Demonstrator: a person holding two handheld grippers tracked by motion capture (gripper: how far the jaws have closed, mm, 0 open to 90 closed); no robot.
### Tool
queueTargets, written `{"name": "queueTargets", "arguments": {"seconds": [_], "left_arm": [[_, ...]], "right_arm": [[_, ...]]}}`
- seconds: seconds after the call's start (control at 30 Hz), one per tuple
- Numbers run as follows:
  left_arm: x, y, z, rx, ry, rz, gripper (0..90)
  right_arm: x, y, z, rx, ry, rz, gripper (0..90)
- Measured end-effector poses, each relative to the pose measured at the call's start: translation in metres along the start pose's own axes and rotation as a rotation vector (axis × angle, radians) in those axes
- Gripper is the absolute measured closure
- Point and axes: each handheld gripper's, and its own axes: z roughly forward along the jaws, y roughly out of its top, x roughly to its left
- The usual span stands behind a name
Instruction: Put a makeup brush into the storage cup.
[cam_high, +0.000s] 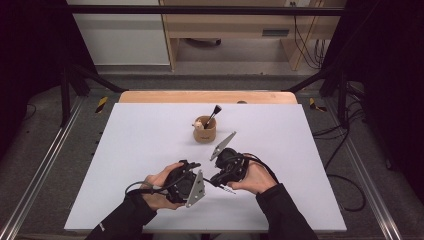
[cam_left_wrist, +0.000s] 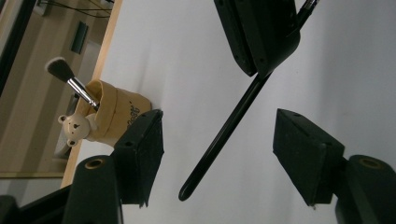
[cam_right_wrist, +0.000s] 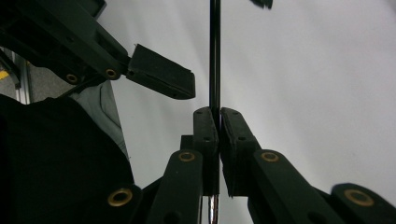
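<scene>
Two grippers: right gripper (cam_right_wrist: 218, 122) clamps brush handle (cam_right_wrist: 215, 56), left gripper (cam_left_wrist: 219, 140) probably untouching

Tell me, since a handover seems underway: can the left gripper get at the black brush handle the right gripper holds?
Probably yes: the brush handle already lies between the left gripper's open jaws, untouched, with nothing in between.

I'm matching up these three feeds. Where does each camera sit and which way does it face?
High view: above the person's side, facing forward and down on the table; forearms, hands, both tongs show.
Left gripper view: rides the left tongs, looking along open jaws at the black handle, with the cup behind.
Right gripper view: rides the right tongs, shut on the handle.
Both gripper views share the handle.
</scene>
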Motion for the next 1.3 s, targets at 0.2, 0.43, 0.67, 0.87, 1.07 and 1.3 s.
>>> {"name": "queueTargets", "arguments": {"seconds": [0.2,0.43,0.67,0.87,1.07,1.3], "left_arm": [[-0.003,0.000,0.003,-0.005,-0.001,0.045,42.8],[-0.008,0.000,0.004,0.012,-0.002,0.110,53.6],[-0.011,0.000,0.006,0.025,0.001,0.160,65.8],[-0.013,-0.001,0.007,0.037,0.005,0.203,74.3],[-0.013,-0.001,0.006,0.041,0.003,0.228,78.1],[-0.014,-0.001,0.007,0.046,-0.022,0.253,82.0]], "right_arm": [[0.001,0.001,0.002,0.011,0.012,-0.002,85.7],[0.002,0.002,0.003,0.024,0.020,-0.010,85.7],[0.003,0.003,0.004,0.031,0.021,0.000,85.7],[0.003,0.002,0.004,0.038,0.029,-0.003,85.7],[0.003,0.002,0.004,0.039,0.031,-0.009,85.7],[0.003,0.002,0.003,0.034,0.036,-0.019,85.6]]}}
